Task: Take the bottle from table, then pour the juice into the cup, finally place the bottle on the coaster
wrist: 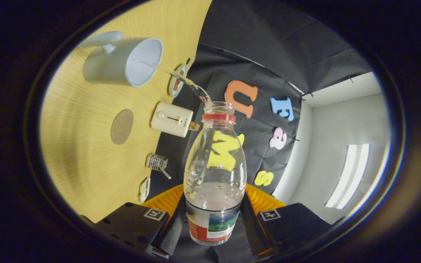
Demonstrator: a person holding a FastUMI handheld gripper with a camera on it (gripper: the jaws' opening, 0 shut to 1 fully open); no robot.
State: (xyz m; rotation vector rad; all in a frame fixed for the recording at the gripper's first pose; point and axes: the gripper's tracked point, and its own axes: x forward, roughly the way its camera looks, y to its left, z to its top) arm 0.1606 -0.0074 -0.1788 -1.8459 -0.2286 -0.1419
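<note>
One bottle (215, 175) sits clamped between the two fingers (172, 228) of the gripper (213, 223), both pressing on its labelled lower part. The bottle is clear, uncapped, with a red ring at its neck, and it is tipped over toward the wooden table (82, 146). A thin stream of clear liquid (181, 78) arcs from its mouth into the one white cup (122, 62), which stands on the table beyond the fingers with a handle on its far side. A little liquid remains in the bottle. One round brown coaster (122, 126) lies bare on the table between the cup and the gripper. Beside it sits one small white toaster (171, 119). One small plate (177, 80) lies near the cup, and one small wire rack (157, 163) lies near the table's edge.
</note>
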